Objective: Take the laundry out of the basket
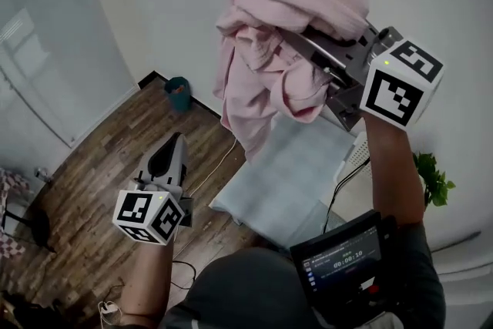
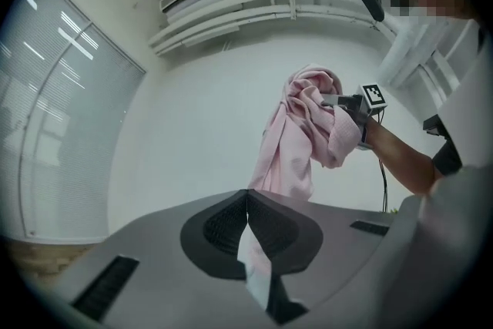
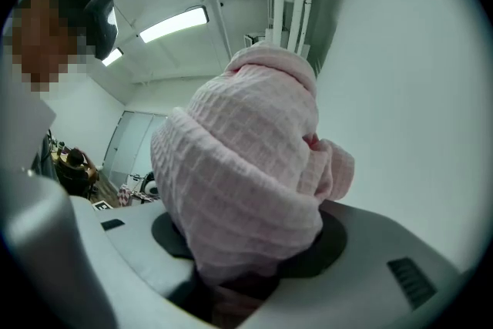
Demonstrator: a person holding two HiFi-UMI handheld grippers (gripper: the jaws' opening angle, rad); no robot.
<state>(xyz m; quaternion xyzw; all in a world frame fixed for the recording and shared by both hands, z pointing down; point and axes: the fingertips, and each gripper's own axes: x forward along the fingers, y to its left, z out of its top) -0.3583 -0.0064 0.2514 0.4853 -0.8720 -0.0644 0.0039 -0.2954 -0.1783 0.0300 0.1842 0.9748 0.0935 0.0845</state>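
High at the right, the right gripper (image 3: 246, 277) was clenched on a bunched pink garment (image 1: 289, 11), its tail dangling above a pale surface (image 1: 281, 181). Lower left, the left gripper (image 2: 246, 195) sat closed and empty. Advisable: hold firm and carry the tail clear. No basket showed.

**Bits you just can't make out here**

The right gripper (image 3: 243, 285) has its pads buried under the bunched pink waffle-weave cloth (image 3: 239, 189), so where they actually bite is out of sight. In the head view that cloth hangs in front of the far corner of the pale checked surface (image 1: 285, 181). The small teal bin (image 1: 178, 94) by the wall holds something orange, too tiny to tell. Print on the black chest-mounted screen (image 1: 339, 262) is unreadable. The left forearm (image 1: 146, 281) runs off the bottom edge.
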